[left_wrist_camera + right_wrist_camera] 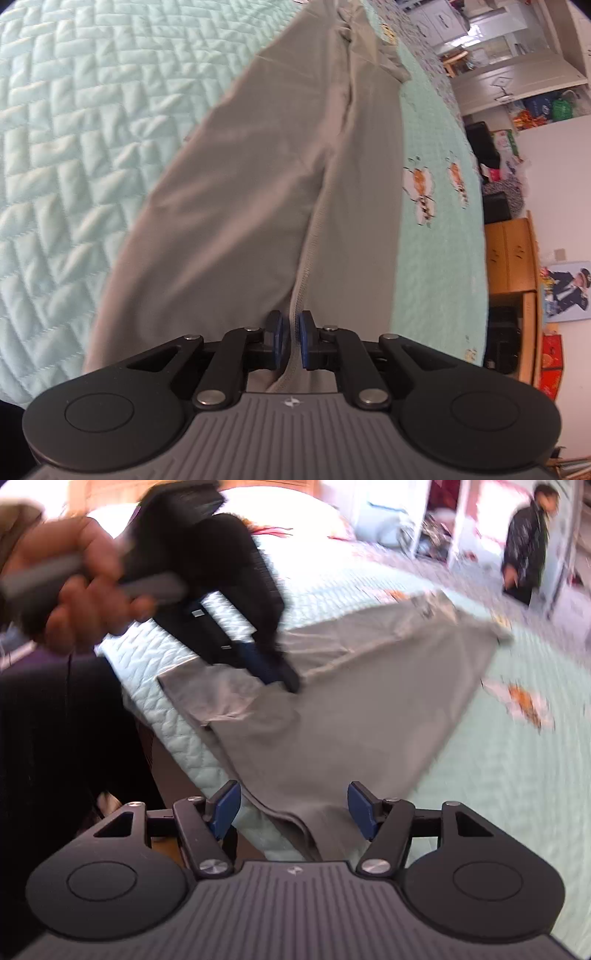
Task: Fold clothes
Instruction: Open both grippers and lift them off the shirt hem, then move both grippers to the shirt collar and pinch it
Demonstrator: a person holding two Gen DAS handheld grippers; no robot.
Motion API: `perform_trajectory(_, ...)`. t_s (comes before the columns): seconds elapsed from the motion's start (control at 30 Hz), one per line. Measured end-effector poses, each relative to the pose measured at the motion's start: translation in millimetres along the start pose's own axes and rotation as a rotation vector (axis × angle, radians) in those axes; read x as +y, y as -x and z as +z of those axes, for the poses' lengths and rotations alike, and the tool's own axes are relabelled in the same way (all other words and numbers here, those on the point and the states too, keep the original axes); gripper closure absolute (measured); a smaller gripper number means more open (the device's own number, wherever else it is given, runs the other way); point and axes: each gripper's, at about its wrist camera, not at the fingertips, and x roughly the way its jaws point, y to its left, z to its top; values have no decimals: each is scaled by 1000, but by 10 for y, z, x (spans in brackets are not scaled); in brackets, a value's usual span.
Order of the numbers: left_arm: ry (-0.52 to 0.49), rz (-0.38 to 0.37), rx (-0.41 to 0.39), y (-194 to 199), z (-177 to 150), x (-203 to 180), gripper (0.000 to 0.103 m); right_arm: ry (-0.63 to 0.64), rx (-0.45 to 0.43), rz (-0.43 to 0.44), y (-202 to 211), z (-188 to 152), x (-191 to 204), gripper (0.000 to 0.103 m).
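Shirt [258,192], grey, lies spread on the bed [66,155], barely folded. Left tool [290,338] pinches its seam; right tool [293,812] gapes, released, hem lying loose between its pads. Most folding remains.

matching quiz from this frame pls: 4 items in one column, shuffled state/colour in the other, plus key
Items:
1. left gripper
2. right gripper
3. grey garment
4. quilted bedspread

States:
A. pale mint, lying under the cloth
B. jaws wide apart, cloth edge between the pads, not pinched
C. spread out, one end hanging over the bed edge
D. jaws nearly together, pinching a seam

Pairs: 1-D, 2-B, 3-C, 4-A
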Motion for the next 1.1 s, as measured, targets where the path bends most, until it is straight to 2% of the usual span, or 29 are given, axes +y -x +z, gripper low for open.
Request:
perform_trajectory(0.1,25,-21,-9,20,5,56,92,-123,-9,12,48,-29,-187,38)
perform_trajectory(0.2,38,-33,-26,98,3,73,82,-272,-45,75,117,-67,-400,37)
perform_trajectory(0.27,35,-32,-63,214,-4,52,74,-420,-73,121,129,-111,-598,37)
perform_trajectory(0.37,-7,-74,-102,375,-25,-32,73,-692,-107,210,104,-225,-910,37)
perform_trajectory(0.43,-60,-130,-79,403,-78,-128,67,-844,-142,283,90,-301,-1050,37)
perform_trajectory(0.47,-81,-142,-57,366,-119,-168,62,-906,-161,322,79,-332,-1097,37)
perform_trajectory(0.5,-101,-151,-34,322,-163,-207,61,-957,-176,366,56,-350,-1125,37)
perform_trajectory(0.57,-102,-113,-4,185,-209,-186,61,-1045,-190,462,-32,-379,-1160,37)
perform_trajectory(0.63,-84,-84,8,34,-231,-82,62,-1102,-158,530,-191,-410,-1156,37)
perform_trajectory(0.7,-54,-83,12,-43,-242,6,63,-1103,-76,454,-333,-443,-1128,37)
perform_trajectory(0.73,-44,-93,15,-18,-226,11,63,-1090,-48,415,-366,-455,-1113,45)
perform_trajectory(0.8,-44,-105,13,44,-189,-4,63,-1079,-53,404,-324,-433,-1085,45)
perform_trajectory(0.9,-45,-128,-11,154,-131,-24,61,-1015,-51,307,-219,-281,-1050,42)
perform_trajectory(0.97,-28,-155,-16,226,-76,-32,61,-995,-62,259,-160,-171,-1069,38)
perform_trajectory(1.1,8,-238,-53,420,114,-50,59,-967,-126,223,-97,134,-1216,38)
